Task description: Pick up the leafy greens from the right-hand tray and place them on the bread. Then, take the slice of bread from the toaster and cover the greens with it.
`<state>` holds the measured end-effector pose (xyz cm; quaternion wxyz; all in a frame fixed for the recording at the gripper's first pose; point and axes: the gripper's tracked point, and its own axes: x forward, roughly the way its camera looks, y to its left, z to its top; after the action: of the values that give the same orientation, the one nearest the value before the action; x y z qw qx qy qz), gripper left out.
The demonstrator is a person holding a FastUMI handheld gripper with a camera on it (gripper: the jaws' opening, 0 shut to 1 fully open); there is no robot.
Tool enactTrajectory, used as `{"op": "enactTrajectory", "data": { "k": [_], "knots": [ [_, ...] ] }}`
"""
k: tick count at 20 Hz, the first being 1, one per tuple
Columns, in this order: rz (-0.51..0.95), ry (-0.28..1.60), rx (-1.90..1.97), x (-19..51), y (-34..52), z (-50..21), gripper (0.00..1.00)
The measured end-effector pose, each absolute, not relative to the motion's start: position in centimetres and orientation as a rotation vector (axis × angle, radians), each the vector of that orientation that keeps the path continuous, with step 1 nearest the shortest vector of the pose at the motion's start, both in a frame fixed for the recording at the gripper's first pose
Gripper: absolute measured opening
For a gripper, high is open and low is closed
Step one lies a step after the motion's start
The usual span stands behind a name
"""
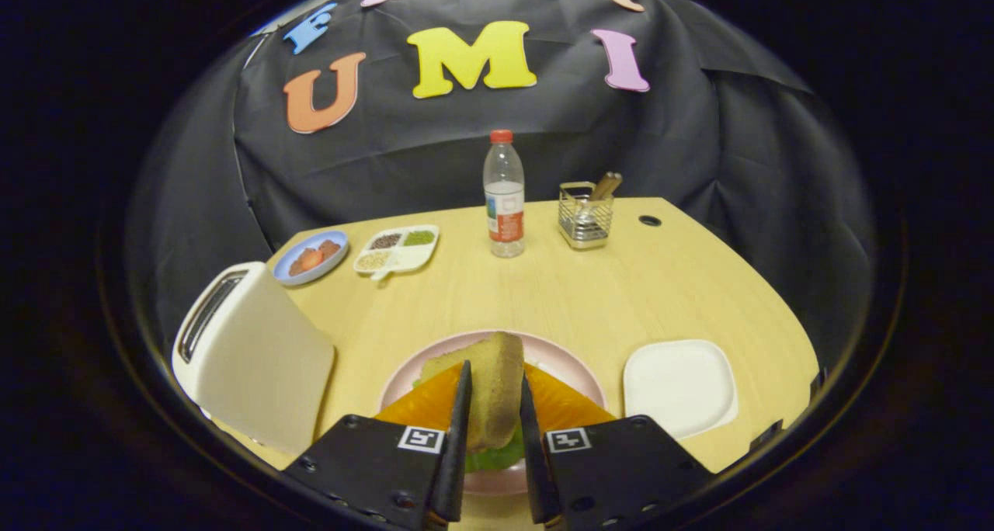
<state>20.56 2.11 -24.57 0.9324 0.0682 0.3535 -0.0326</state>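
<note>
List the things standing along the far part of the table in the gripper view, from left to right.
Blue plate → divided snack tray → water bottle → wire utensil basket → round hole in the table. Nearer, the tongs are shut on the bread slice.

The gripper (495, 407) ends in two thin, tapering blade-like fingers (460, 430) set on edge. Behind each sits a flat black mounting block studded with round screws, and each block carries a small square black-and-white fiducial marker near its inner corner.

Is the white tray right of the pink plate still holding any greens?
No. The white tray is bare; greens lie under the bread slice between the fingers.
</note>
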Motion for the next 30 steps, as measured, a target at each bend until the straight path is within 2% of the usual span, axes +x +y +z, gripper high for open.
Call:
{"op": "enactTrajectory", "data": {
  "k": [7, 13, 22, 23, 27, 30],
  "knots": [
    [-0.075, 0.758, 0.116, 20.3, 0.3, -26.7, 0.33],
    [-0.069, 0.794, 0.085, 20.1, 0.0, -28.0, 0.63],
    [-0.061, 0.742, 0.070, 19.0, 0.2, -26.1, 0.74],
    [-0.053, 0.717, 0.074, 18.8, 0.5, -25.3, 0.77],
    [-0.035, 0.605, 0.087, 17.5, 1.5, -21.8, 0.99],
    [-0.037, 0.545, 0.098, 15.3, 1.9, -18.9, 0.99]
  ]
}}
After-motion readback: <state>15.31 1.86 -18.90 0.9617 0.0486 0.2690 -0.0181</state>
